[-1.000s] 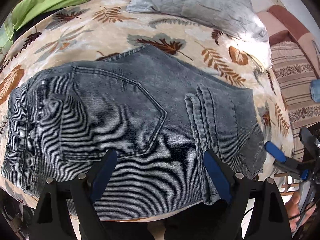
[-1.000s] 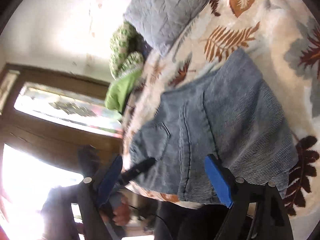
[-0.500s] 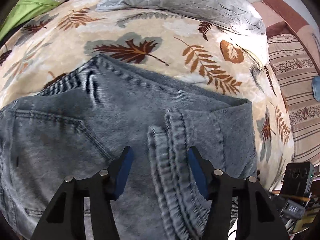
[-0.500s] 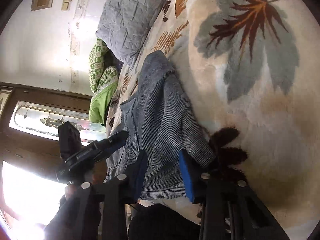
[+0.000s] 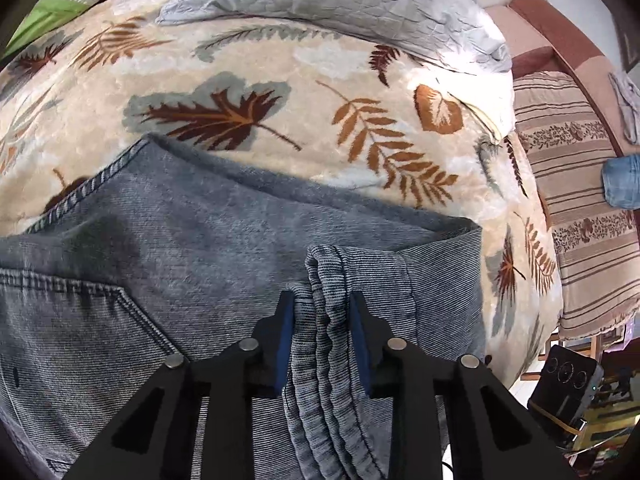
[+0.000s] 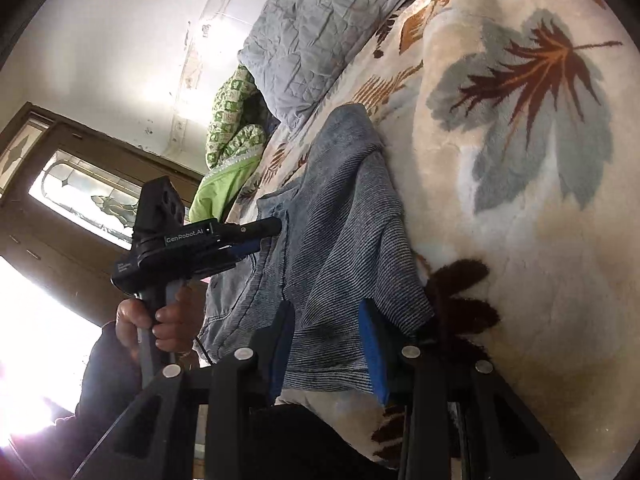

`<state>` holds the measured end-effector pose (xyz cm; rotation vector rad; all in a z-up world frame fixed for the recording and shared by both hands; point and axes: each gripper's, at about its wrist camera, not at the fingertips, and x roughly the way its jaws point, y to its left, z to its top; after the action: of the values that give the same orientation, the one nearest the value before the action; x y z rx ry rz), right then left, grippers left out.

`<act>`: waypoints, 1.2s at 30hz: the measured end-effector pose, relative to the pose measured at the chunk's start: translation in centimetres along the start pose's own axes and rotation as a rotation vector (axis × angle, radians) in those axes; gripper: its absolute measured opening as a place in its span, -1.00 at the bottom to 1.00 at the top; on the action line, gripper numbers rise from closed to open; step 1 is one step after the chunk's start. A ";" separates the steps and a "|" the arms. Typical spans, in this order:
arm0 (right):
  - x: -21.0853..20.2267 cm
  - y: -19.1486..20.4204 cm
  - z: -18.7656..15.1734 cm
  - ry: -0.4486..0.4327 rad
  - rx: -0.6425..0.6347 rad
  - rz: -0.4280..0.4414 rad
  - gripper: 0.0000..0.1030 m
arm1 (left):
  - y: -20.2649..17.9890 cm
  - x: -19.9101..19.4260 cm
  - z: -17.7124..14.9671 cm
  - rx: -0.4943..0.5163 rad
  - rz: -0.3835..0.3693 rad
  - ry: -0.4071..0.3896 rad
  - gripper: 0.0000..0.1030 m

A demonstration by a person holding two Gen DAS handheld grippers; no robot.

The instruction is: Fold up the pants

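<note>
At the far left of the left wrist view, a bright green patterned cloth [image 5: 60, 4] lies at the edge of the cream plush blanket printed with brown and grey leaves [image 5: 320, 92], which covers the bed. The folded grey-blue denim pants [image 5: 192, 248] are spread over the near part of that blanket, a stitched back pocket showing on the left. Further right, the bunched hem ends of the legs form a thick ridge running toward the camera. The left gripper [image 5: 322, 334] straddles that ridge: its blue pads sit on either side of the bunched hems, the jaws narrow and closing, with the pads touching the denim. Behind, a crumpled pale grey quilted pillow [image 5: 340, 0] rests at the head of the bed, and to the right a striped brown and beige cloth [image 5: 576, 184] hangs off the bed's side.

In the right wrist view, a hand [image 6: 156, 316] in a dark sleeve grips the handle of the left gripper, its tips on the pants. Right of it, the pants' folded edge rises off the blanket. The right gripper [image 6: 328, 340] is narrowed around that edge near the corner, both blue pads against the fabric. The blanket fills the right side.
</note>
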<state>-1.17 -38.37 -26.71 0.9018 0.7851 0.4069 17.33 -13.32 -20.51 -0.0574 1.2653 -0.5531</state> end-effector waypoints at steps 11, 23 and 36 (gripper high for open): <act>1.2 2.4 0.8 0.009 -0.012 -0.080 -0.26 | -3.0 -0.3 2.9 0.109 0.078 -0.035 -0.65; -1.9 5.8 6.2 -0.107 -0.074 -0.117 0.26 | -1.2 -3.6 -2.9 0.075 0.108 -0.104 -0.65; 6.3 2.4 9.8 0.005 0.095 -0.133 0.22 | -1.7 -2.0 -7.3 0.129 0.090 -0.028 -0.65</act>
<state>10.40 -38.44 -23.78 0.9317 0.8698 0.2572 9.67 -12.07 -20.45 0.0990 1.1963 -0.5529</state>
